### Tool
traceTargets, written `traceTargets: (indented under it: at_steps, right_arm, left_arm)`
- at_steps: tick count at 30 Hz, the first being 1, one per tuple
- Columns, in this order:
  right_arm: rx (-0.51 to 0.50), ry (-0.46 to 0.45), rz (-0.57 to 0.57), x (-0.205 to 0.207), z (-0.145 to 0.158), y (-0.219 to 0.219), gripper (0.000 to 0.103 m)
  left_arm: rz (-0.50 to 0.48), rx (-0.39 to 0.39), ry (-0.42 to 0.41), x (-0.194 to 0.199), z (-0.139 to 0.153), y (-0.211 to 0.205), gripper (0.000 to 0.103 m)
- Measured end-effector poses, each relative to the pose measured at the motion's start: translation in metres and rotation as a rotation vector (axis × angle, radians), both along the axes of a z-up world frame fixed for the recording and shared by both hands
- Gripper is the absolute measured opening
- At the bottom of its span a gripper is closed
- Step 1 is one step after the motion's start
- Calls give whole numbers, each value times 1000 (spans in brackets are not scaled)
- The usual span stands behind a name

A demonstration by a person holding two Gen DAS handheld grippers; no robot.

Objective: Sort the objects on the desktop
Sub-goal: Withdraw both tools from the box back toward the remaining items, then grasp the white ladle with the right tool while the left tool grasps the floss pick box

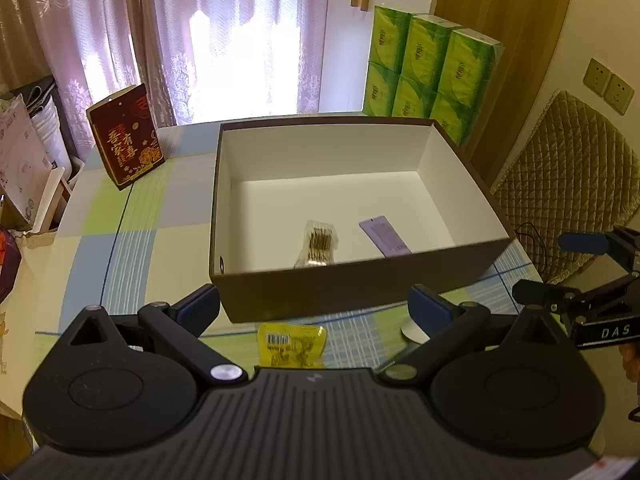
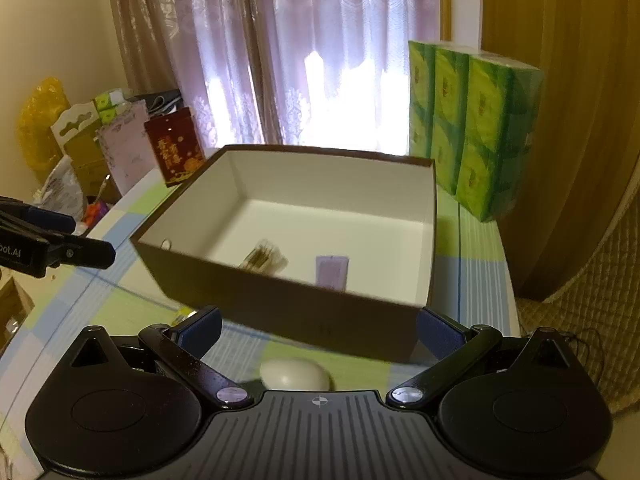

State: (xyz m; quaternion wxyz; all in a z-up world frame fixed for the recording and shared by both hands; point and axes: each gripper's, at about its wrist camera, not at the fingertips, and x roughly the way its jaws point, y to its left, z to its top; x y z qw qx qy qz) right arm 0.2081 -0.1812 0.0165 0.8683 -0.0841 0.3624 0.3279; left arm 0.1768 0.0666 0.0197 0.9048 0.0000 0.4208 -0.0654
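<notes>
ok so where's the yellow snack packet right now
In the left wrist view the yellow snack packet lies on the checked tablecloth, just in front of the brown box near wall, between the open left gripper fingers.

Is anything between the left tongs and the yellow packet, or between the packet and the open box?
Nothing lies between the open left tongs and the yellow packet, which sits on the tablecloth just below them. Toward the brown box, only its own near wall stands in the way, so the packet must be lifted over it.

The left claw (image 1: pixel 314 305), spread wide, hangs over a yellow packet (image 1: pixel 291 344) before the brown box (image 1: pixel 360 284).
</notes>
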Motion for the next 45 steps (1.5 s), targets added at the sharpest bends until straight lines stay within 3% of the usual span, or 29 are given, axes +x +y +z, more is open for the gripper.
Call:
traceTargets:
  at_steps: [11, 19, 22, 25, 28, 33, 45]
  right_arm:
    - [-2, -32, 16, -43, -9, -18, 101]
    - [-116, -96, 78, -72, -44, -20, 99]
    - [-175, -109, 112, -81, -62, -20, 83]
    - [-232, -119, 132, -86, -79, -20, 74]
    - [-264, -114, 148, -89, -93, -20, 59]
    - [-299, -114, 153, -88, -109, -20, 41]
    - [-342, -115, 181, -79, -129, -11, 32]
  left_arm:
    - [26, 14, 11, -46, -13, -7, 99]
    - [51, 22, 69, -69, -44, -1, 99]
    - [53, 13, 92, -75, -57, 1, 98]
    - [50, 13, 106, -80, -68, 2, 98]
    - [44, 14, 111, -83, -77, 1, 98]
    - [44, 3, 126, -83, -90, 4, 97]
    - [44, 2, 145, -72, -113, 6, 95]
